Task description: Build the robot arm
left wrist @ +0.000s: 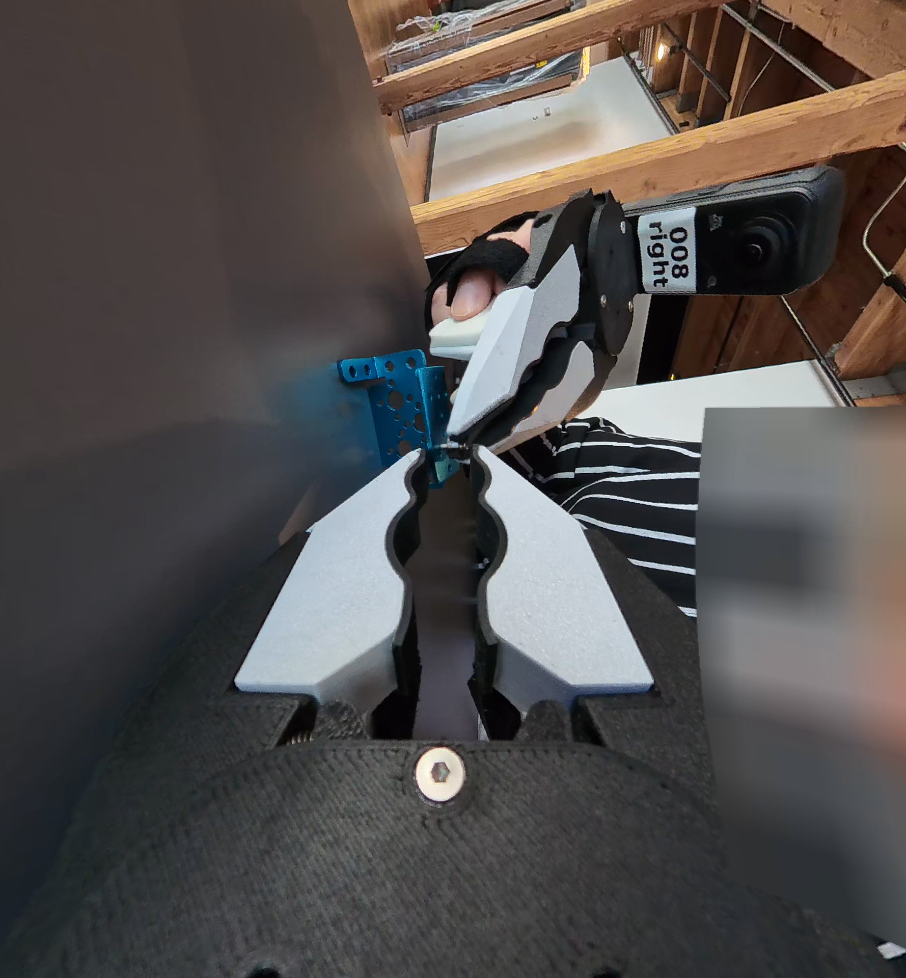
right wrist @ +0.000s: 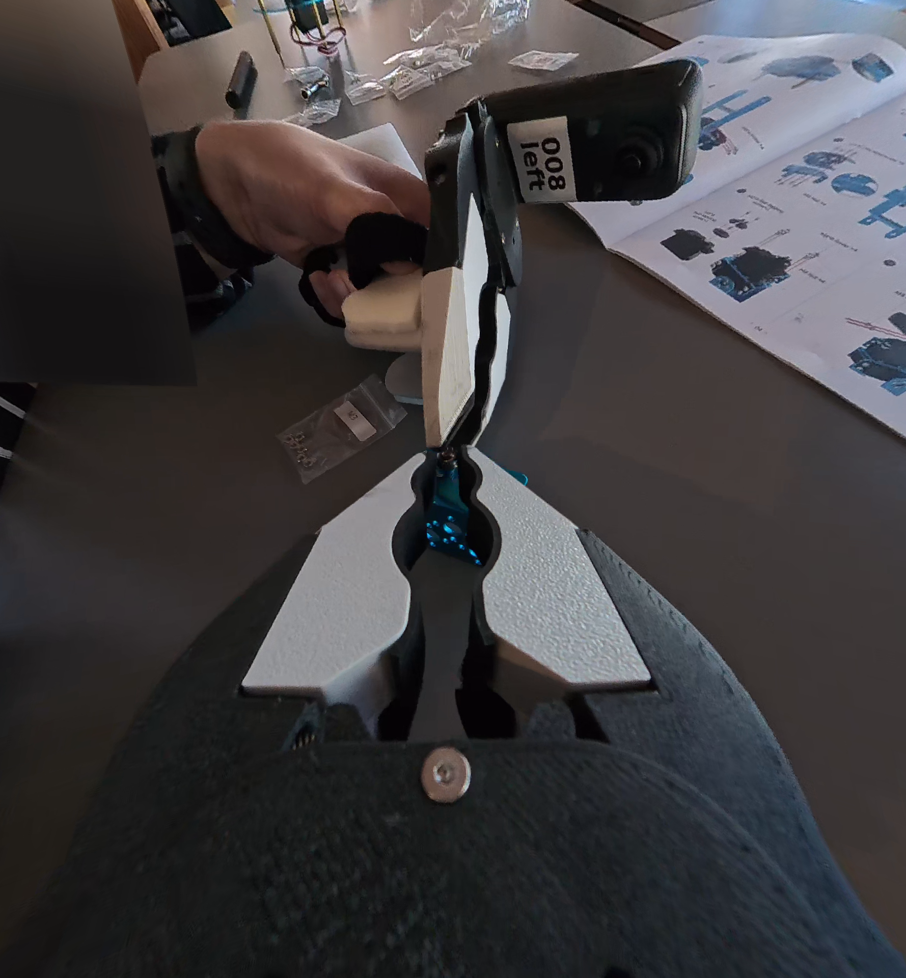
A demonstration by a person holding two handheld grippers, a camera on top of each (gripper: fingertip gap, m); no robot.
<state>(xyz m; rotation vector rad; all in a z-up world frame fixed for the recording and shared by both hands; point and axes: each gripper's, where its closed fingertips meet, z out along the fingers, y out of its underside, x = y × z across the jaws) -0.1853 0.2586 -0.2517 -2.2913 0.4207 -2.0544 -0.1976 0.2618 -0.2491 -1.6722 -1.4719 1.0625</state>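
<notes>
My left gripper is shut on the lower edge of a blue perforated metal bracket, held up in the air. My right gripper comes in from the upper right, shut on a small dark screw whose tip touches the bracket's edge. In the right wrist view the right gripper holds the screw at its tips. The left gripper meets it tip to tip from above. The bracket shows through the gap between my right fingers. A bare hand holds the left gripper.
Below is a dark grey table. On it are an open picture manual at the right, a small plastic bag of parts, several more bags and a black cylinder at the back. A striped sleeve and wooden beams are behind. Only a small space, under 4 cm, lies between the two pairs of fingers.
</notes>
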